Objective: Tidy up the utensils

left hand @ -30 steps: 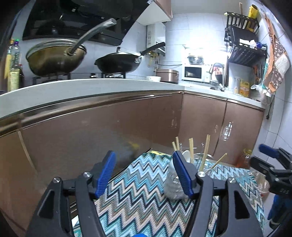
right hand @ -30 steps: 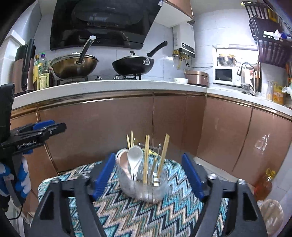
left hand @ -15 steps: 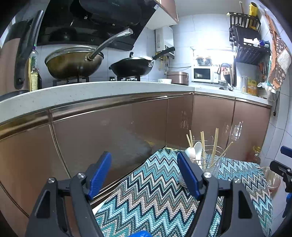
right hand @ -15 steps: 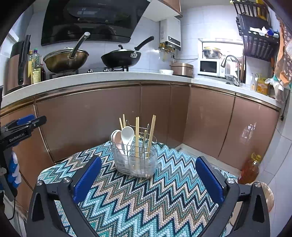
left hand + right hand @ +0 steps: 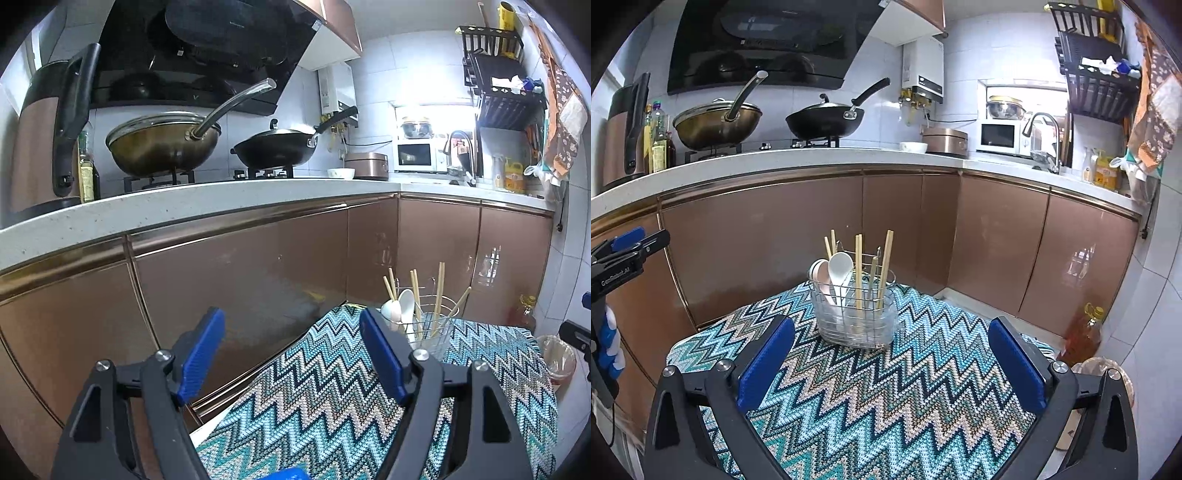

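A clear utensil holder with a wire rack (image 5: pixel 855 317) stands at the far end of a table under a blue zigzag cloth (image 5: pixel 879 398). It holds several wooden chopsticks (image 5: pixel 857 273) and white spoons (image 5: pixel 837 271), all upright. It also shows in the left wrist view (image 5: pixel 424 325). My right gripper (image 5: pixel 890 362) is open and empty, above the cloth, short of the holder. My left gripper (image 5: pixel 291 350) is open and empty at the table's left edge; it shows in the right wrist view (image 5: pixel 628 245).
Brown cabinets (image 5: pixel 812 229) run behind the table under a white counter (image 5: pixel 184 206). Two woks (image 5: pixel 823 122) sit on the stove. An oil bottle (image 5: pixel 1084 332) and a bin (image 5: pixel 557 358) stand on the floor at the right.
Both grippers have pulled back and up from the holder, which now looks smaller and farther. The right jaws have opened wider. The left gripper has swung left.
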Available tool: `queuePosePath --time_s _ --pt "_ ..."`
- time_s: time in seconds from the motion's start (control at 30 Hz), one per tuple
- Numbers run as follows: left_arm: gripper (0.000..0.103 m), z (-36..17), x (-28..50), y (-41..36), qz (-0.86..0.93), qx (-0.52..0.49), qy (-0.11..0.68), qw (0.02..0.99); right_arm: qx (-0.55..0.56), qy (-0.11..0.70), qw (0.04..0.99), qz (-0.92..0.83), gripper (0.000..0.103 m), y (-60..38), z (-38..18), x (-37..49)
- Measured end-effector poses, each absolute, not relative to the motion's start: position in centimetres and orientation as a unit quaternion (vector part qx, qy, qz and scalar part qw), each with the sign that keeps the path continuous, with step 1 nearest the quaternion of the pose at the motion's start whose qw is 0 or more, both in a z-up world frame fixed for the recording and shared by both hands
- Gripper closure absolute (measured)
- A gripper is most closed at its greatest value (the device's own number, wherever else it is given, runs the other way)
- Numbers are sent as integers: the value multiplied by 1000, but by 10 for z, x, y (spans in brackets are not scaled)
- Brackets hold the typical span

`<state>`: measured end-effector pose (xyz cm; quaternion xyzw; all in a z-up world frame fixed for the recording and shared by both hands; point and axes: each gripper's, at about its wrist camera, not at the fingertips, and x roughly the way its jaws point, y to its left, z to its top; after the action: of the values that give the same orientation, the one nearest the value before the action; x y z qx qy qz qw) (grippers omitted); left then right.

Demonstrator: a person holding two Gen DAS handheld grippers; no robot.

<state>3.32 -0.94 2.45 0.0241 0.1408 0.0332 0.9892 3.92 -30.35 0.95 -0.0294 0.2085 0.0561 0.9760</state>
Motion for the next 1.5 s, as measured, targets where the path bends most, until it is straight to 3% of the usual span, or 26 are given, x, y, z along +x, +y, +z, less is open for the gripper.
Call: queuePosePath --time_s 1.5 --pt "29 34 -11 -14 36 42 132 990 -32 184 982 24 0 -317 29 -18"
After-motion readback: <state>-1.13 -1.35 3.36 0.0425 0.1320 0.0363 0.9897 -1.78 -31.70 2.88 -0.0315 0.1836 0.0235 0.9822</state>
